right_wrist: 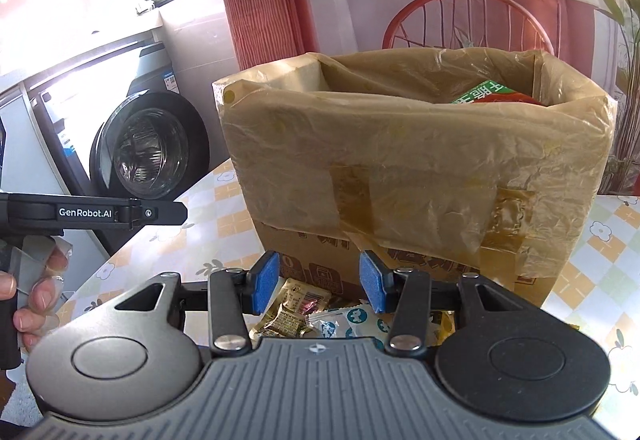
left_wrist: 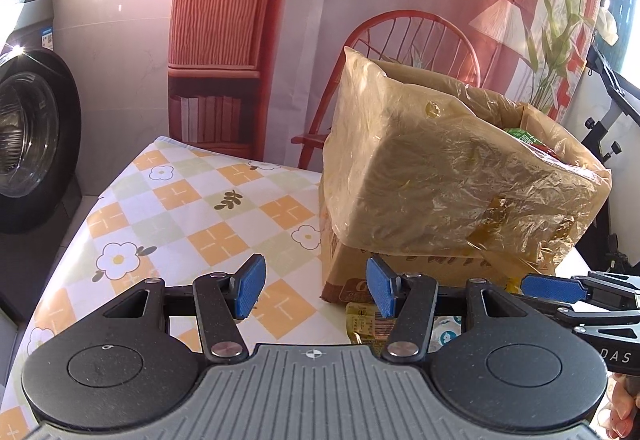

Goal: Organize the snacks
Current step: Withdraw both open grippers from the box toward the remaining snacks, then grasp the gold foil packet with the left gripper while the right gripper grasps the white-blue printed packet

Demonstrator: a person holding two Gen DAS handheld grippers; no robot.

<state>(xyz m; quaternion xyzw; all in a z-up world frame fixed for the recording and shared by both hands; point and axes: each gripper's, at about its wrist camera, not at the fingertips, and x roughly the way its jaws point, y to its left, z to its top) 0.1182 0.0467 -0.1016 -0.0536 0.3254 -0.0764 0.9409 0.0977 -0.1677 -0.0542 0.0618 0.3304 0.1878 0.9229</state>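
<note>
My left claw point(left_wrist: 316, 290) stands released, blue pads apart, nothing between them, over the tabletop point(left_wrist: 168, 200) at the near left corner of the cardboard box point(left_wrist: 400, 272). My right claw point(right_wrist: 319, 288) is likewise released and empty, in front of the box's near face. Below and between its pads lie loose snack packets point(right_wrist: 316, 314), gold and white wrappers, on the tabletop against the box's base. A brown plastic liner point(right_wrist: 400, 160) drapes over the box; a green-and-red packet point(right_wrist: 492, 94) shows inside. A washing machine point(right_wrist: 152, 156) stands left of the box.
</note>
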